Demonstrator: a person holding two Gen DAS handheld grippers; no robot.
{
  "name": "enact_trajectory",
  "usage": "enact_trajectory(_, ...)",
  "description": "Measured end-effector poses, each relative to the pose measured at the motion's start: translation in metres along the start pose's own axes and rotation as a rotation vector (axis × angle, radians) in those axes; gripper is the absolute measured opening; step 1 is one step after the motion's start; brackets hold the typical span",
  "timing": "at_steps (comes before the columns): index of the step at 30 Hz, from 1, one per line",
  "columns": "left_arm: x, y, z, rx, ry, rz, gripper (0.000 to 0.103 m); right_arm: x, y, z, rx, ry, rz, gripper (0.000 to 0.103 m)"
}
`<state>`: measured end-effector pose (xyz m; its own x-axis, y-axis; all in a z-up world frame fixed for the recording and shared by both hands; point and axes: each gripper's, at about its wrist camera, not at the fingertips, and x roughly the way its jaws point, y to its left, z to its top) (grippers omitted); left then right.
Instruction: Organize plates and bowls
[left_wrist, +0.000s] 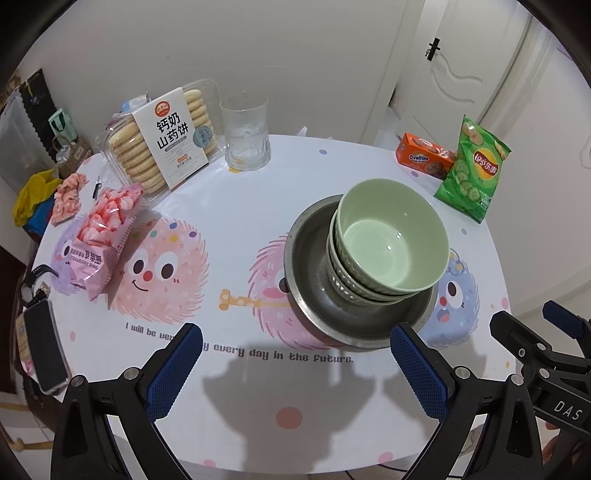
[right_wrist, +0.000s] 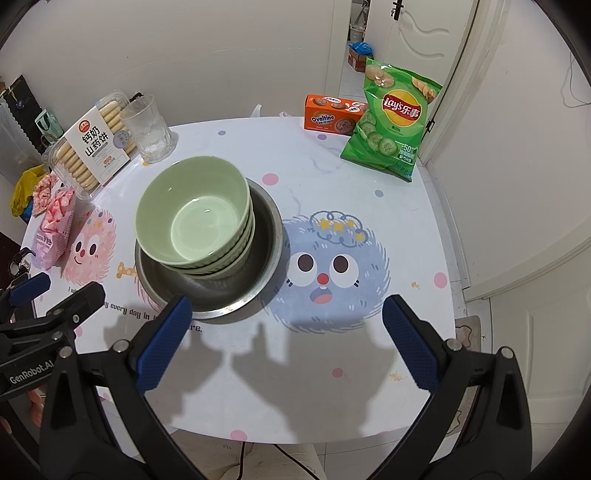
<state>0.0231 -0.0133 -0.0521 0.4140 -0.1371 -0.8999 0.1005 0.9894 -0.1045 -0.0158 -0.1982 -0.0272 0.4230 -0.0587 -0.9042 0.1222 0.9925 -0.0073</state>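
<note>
While your table (right_wrist: 369, 155) carries snacks along its far edge, the metal plate (left_wrist: 314, 295) sits near its middle, with the stack of green bowls (left_wrist: 388, 236) nested upright inside it. Your left gripper (left_wrist: 295, 373) and right gripper (right_wrist: 288, 343) both hang spread wide and empty over the near edge, side by side, apart from the plate.

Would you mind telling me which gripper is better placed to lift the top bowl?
Probably the left gripper: it is open, and the green bowls in the metal plate sit just right of its centre. The right gripper, open too, sees them further off-centre.
</note>
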Motion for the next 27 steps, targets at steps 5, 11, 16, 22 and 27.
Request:
enact_trajectory(5,-0.0003,0.0,-0.0008,0.011,-0.002,-0.004,0.103,0.0001,-0.0002,0.0004,-0.001,-0.001,0.0,0.103)
enact_trajectory(11,0.0004,0.002,0.0001,0.023,0.005,-0.01,0.103,0.0001,-0.0005,0.0009,-0.003,-0.001,0.0,0.103)
enact_trajectory(16,0.0007,0.003,0.0009,0.028,0.009,-0.016,0.103,-0.0003,-0.0004,0.0002,-0.003,-0.002,-0.003,0.103)
enact_trajectory(22,-0.0001,0.0032,0.0014,0.035,0.004,-0.005,0.103,-0.0004,-0.0005,0.0004,-0.004,-0.001,-0.002,0.103)
enact_trajectory(27,-0.0004,0.004,0.0009,0.039,-0.001,-0.007,0.103,-0.0005,-0.0004,0.0004,-0.004,-0.001,-0.001,0.103)
